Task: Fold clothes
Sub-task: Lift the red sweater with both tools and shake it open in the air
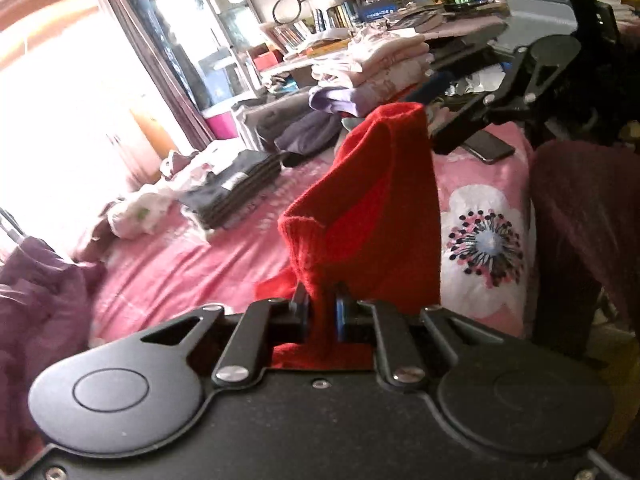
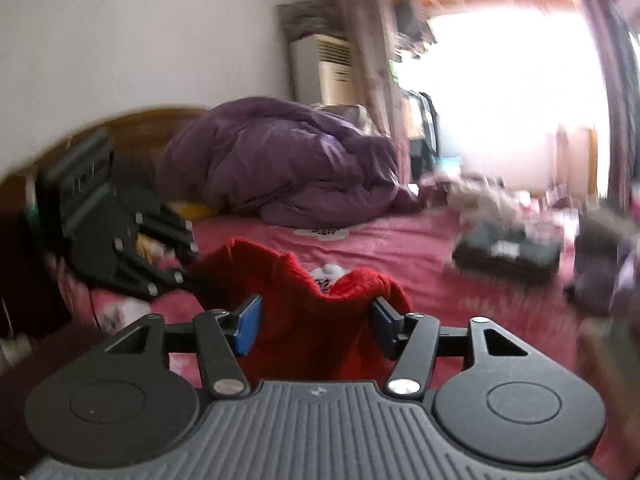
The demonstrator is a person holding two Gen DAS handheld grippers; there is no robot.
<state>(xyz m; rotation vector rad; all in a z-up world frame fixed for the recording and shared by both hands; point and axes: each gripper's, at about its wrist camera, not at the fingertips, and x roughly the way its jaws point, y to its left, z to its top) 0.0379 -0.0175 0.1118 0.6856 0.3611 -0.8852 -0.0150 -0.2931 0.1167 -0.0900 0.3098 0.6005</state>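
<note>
Knitwear: red ribbed sweater (image 1: 372, 208), bunched, at centre frame above our pink bed (image 1: 192, 264); left gripper (image 1: 322, 316) clenched on it, right gripper (image 2: 316, 322) released around it.

No text, label or brand is legible in either view. Book spines (image 1: 340, 16) far beyond the left gripper (image 1: 323, 312) are blurred

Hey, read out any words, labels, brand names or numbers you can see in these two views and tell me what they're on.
None can be read.
Books on the cluttered shelf: print too small.
White tag on the folded dark clothes: blurred.
Small logo on the right gripper's body: a mark, not legible text.
</note>
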